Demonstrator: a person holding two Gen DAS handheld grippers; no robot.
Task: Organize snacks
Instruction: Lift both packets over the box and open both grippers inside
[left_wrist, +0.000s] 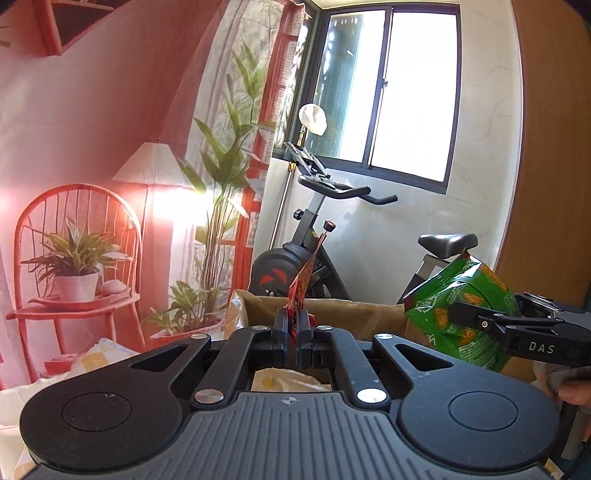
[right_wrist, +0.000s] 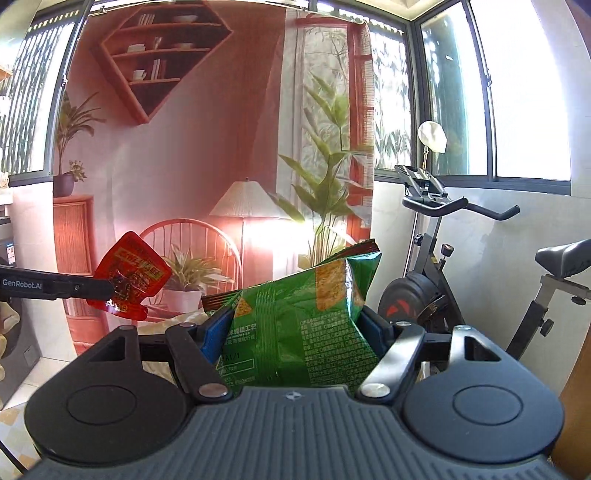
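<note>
Currently: left tool (left_wrist: 291, 325) pinches red sachet (left_wrist: 301, 286) on edge; right tool (right_wrist: 295, 328) clamps green bag (right_wrist: 295, 325); cardboard box (left_wrist: 347, 314) lies lower centre, beneath both.

Both views are daylit and bright. Primary light enters through the window (left_wrist: 402, 92), whose panes are overexposed to white. A glare patch blooms on the printed backdrop (right_wrist: 184, 147) near the lamp (left_wrist: 149, 164), washing out local detail. The gripper bodies in the foreground appear dark and low in contrast. Fisheye distortion bends straight frames near the edges; corners are vignetted. Focus is acceptably sharp overall.
</note>
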